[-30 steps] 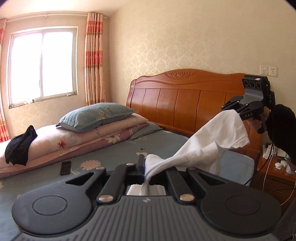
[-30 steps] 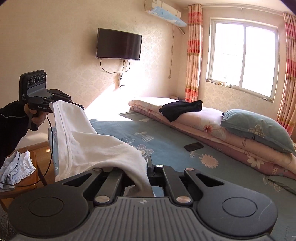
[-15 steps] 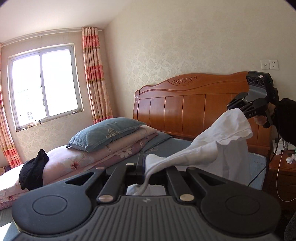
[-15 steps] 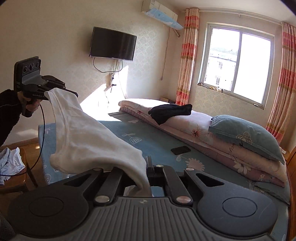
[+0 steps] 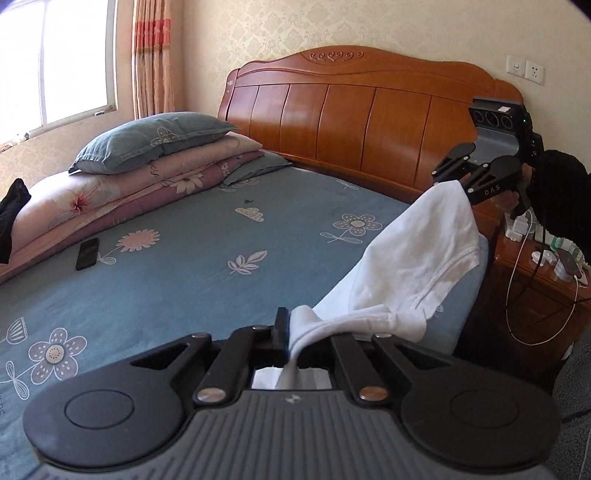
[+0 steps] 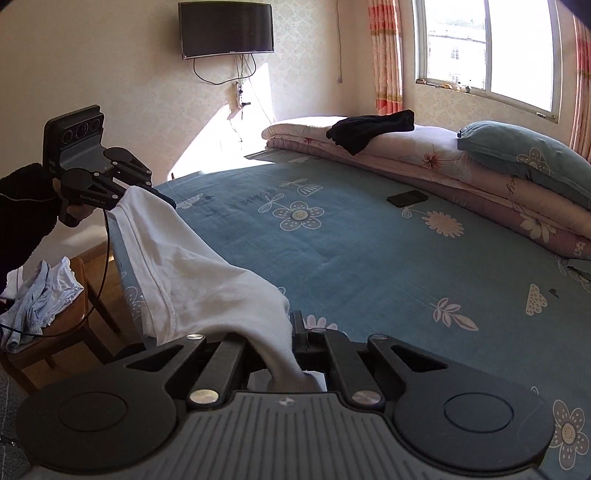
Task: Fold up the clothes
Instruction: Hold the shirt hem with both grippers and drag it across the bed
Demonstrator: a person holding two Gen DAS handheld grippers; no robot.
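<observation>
On left gripper (image 6: 162,197), "GenRobot.AI"; bedsheet (image 6: 369,258) reads "flowers".

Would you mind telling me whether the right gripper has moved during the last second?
Yes. In the left wrist view the right gripper now sits lower against the headboard, near its base.

Home bedroom. Big bed (image 5: 207,266) w/ blue flower-print sheet and carved wooden headboard (image 5: 354,122); folded quilts (image 6: 443,173) stacked along one side, blue pillow (image 5: 155,142) on top. Wall-mounted TV (image 6: 226,28) opp. the headboard, cables hanging below it. Window (image 6: 491,48) w/ striped orange curtains (image 5: 151,55), patterned wallpaper. Wooden nightstand (image 5: 532,295) beside the headboard w/ chargers, small bottles. Phone (image 5: 87,253) lying on the sheet, dark garment (image 6: 369,129) on the quilts, crumpled clothes on a wooden chair (image 6: 70,317) by the bed.
</observation>
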